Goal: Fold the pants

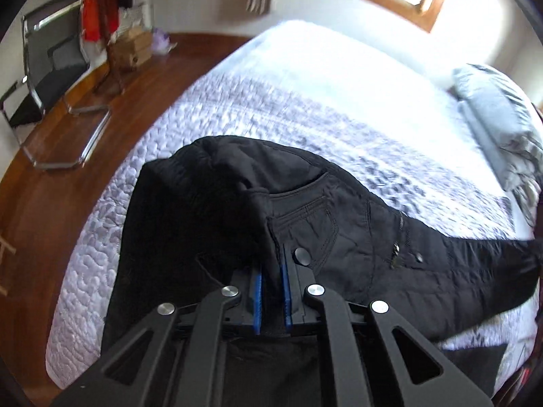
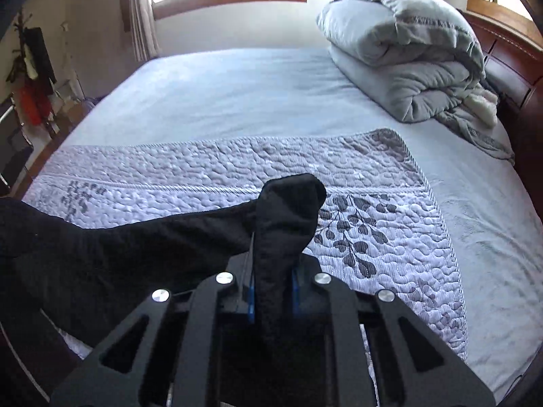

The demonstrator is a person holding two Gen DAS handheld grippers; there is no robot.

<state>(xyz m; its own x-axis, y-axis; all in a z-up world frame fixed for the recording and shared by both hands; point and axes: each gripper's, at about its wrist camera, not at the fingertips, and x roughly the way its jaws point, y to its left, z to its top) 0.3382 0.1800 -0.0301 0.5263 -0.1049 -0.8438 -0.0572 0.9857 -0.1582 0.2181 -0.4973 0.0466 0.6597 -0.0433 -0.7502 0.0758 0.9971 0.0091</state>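
Observation:
Black pants [image 1: 339,234] hang lifted above the quilted bedspread [image 1: 237,108], stretched between my two grippers. My left gripper [image 1: 272,271] is shut on the waistband, right beside the metal button [image 1: 302,256]; a front pocket and the zipper [image 1: 395,247] face the left wrist camera. The fabric runs off to the right of that view. In the right wrist view my right gripper [image 2: 273,271] is shut on a bunched fold of the black pants [image 2: 288,210], likely the leg end. From there the cloth stretches away to the left.
A wide bed carries a quilted grey spread [image 2: 237,173] over a pale blue sheet [image 2: 237,95]. A rolled grey duvet [image 2: 407,61] lies by the dark wooden headboard [image 2: 516,64]. A chrome chair [image 1: 51,78] and a clothes rack [image 1: 112,3] stand on the wooden floor.

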